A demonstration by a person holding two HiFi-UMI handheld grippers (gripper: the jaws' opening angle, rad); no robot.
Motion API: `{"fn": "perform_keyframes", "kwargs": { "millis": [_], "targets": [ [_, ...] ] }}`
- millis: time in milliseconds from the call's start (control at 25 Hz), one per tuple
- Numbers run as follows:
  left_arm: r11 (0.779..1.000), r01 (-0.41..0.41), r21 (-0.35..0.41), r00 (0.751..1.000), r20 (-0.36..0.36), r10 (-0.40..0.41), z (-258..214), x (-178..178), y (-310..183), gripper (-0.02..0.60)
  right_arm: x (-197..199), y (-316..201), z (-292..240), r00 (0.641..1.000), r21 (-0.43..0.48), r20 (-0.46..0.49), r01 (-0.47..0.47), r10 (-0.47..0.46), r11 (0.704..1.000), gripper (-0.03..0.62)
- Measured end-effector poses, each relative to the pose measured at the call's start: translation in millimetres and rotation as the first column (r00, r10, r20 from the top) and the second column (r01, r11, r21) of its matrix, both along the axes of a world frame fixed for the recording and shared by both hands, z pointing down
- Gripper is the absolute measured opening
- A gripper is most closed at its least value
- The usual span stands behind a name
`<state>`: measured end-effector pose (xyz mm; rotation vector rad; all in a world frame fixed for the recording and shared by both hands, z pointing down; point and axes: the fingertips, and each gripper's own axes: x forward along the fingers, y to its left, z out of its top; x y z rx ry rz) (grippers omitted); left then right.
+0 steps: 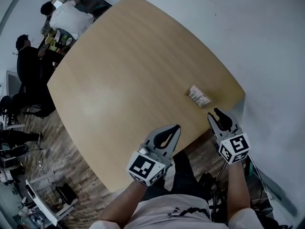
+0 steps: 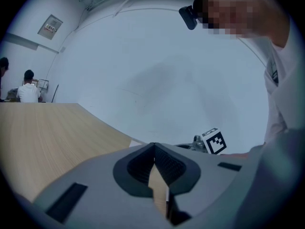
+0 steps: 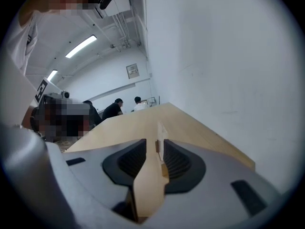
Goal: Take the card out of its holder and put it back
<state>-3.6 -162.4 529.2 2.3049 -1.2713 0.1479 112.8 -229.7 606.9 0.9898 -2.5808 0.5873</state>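
As the card holder [image 1: 198,96] lies on the table [image 1: 133,70], right gripper [image 1: 213,112] jaws gape — left gripper [image 1: 177,127] jaws meet.

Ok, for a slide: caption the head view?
Left gripper and right gripper hover short of the card holder on the table.

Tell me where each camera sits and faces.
Head view: on the head, steeply down at table, card holder, forearms, left gripper, right gripper.
Left gripper view: on that gripper, along shut jaws across the table to the wall; torso at right.
Right gripper view: on that gripper, along parted jaws down the table; shirt at left.
Shared: head and left gripper views show the right gripper.
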Motion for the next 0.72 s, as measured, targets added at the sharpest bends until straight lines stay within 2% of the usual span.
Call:
{"fn": "perform_keyframes", "kwargs": {
  "millis": [80,200,360,520,720],
  "targets": [
    [1.000,-0.008,0.000,1.000,-0.014,0.008,-4.6,-5.9,6.6,0.012,-14.4,15.7,-13.9,1.000,-0.004,0.024,-0.004,0.005,1.000,0.067],
    [1.000,-0.011,0.002,1.000,-0.001,0.011,-18.4,-15.1,26.7,0.012,-48.7,49.1,-44.4,0.998,0.013,0.058,0.029,-0.030,0.999,0.030],
    [0.999,0.010,0.032,1.000,0.007,-0.010,-49.3,-38.2,63.3,0.012,-97.8,95.3,-94.6,0.993,0.067,0.098,0.059,-0.065,0.996,0.018],
    [0.999,0.017,0.037,1.000,-0.003,-0.017,-67.7,-51.7,127.1,0.012,-125.8,167.1,-119.9,0.986,0.053,0.147,0.078,-0.085,0.996,0.015],
    [0.993,0.030,0.116,0.999,-0.030,-0.027,-112.2,-77.2,161.0,0.012,-160.5,208.3,-167.0,0.979,0.111,0.165,0.104,-0.122,0.988,0.015]
  ]
}}
